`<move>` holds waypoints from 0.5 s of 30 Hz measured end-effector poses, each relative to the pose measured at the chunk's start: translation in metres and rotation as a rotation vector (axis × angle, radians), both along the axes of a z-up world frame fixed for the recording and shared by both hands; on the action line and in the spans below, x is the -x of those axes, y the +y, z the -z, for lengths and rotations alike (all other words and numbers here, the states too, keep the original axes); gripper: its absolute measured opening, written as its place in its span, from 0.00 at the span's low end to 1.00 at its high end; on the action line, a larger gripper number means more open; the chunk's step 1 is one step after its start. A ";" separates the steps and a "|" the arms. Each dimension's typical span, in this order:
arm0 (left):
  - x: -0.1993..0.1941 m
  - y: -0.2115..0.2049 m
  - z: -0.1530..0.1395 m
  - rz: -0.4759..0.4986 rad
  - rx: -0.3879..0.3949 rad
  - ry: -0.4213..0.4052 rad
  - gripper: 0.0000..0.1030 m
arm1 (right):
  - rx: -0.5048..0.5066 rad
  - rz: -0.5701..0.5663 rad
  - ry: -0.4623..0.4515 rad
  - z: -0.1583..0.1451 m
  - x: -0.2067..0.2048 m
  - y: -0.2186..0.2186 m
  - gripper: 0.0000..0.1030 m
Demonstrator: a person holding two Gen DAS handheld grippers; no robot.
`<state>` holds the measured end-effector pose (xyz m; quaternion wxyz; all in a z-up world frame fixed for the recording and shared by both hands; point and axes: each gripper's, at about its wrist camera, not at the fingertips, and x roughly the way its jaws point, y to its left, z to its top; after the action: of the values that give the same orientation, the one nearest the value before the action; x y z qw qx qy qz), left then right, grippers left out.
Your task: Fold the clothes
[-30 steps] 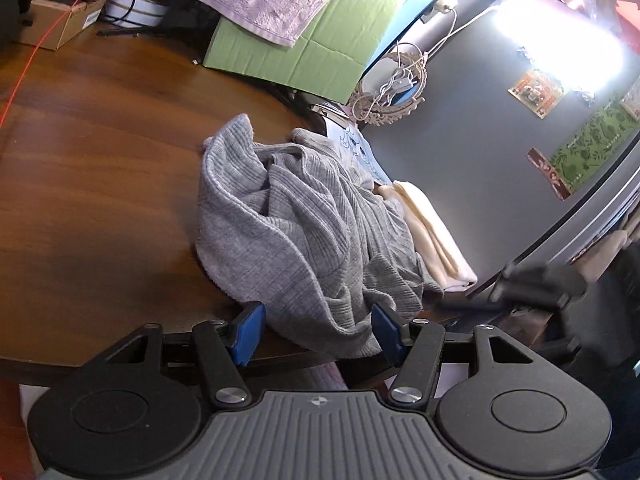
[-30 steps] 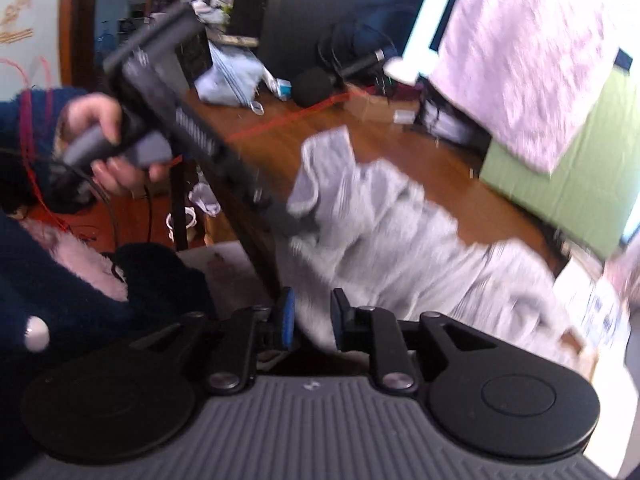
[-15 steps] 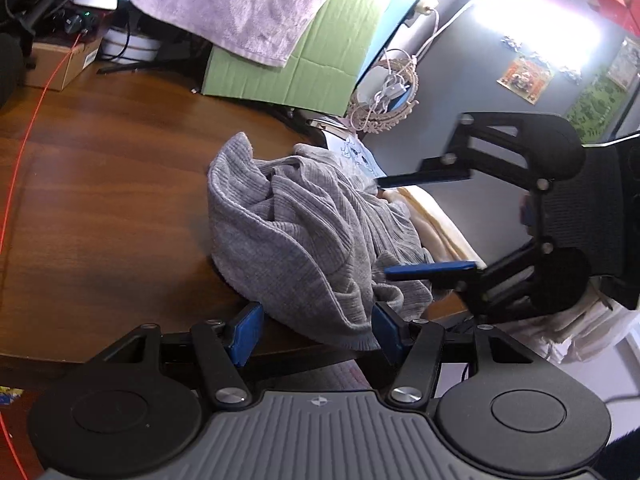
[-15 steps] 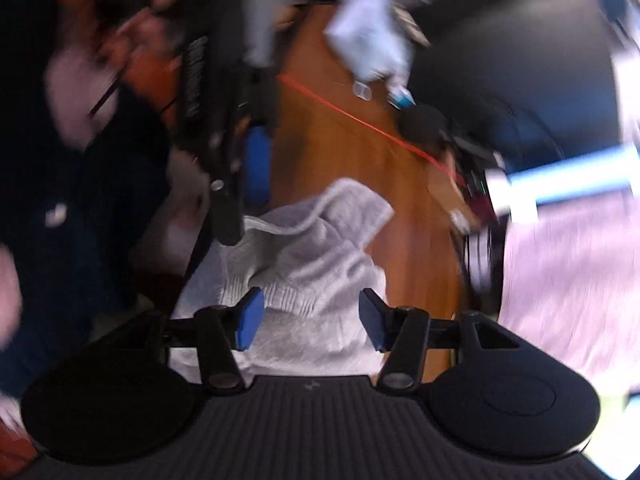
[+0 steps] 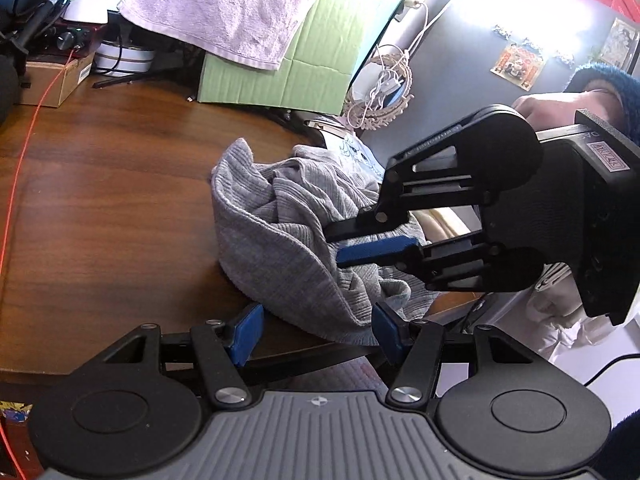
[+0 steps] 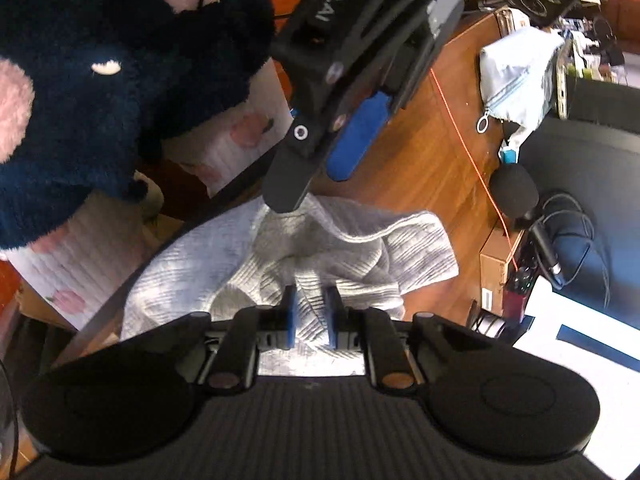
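At frame centre, one grey sweater [image 5: 280, 240] lay on one table [image 5: 100, 200]; right gripper [image 6: 310, 312], just closing, clamped it; left gripper [image 5: 316, 332] stood apart.

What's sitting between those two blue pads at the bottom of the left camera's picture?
The hanging edge of the grey sweater, between the left gripper pads without touching them.
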<state>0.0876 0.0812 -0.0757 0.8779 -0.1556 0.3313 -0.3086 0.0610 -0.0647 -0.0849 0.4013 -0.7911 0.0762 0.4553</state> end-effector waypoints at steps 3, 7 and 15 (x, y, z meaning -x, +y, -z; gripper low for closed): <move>0.000 0.000 -0.001 0.004 -0.003 -0.002 0.57 | 0.004 -0.043 -0.043 0.004 0.002 -0.006 0.14; 0.002 -0.001 -0.003 0.011 -0.006 -0.009 0.57 | 0.002 -0.126 -0.077 0.007 0.012 -0.018 0.38; 0.002 -0.003 -0.007 0.021 -0.020 -0.017 0.57 | -0.098 -0.031 -0.118 0.002 0.001 -0.013 0.03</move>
<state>0.0861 0.0780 -0.0687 0.8789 -0.1406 0.3285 -0.3159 0.0604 -0.0772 -0.0865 0.4364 -0.7969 0.0178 0.4173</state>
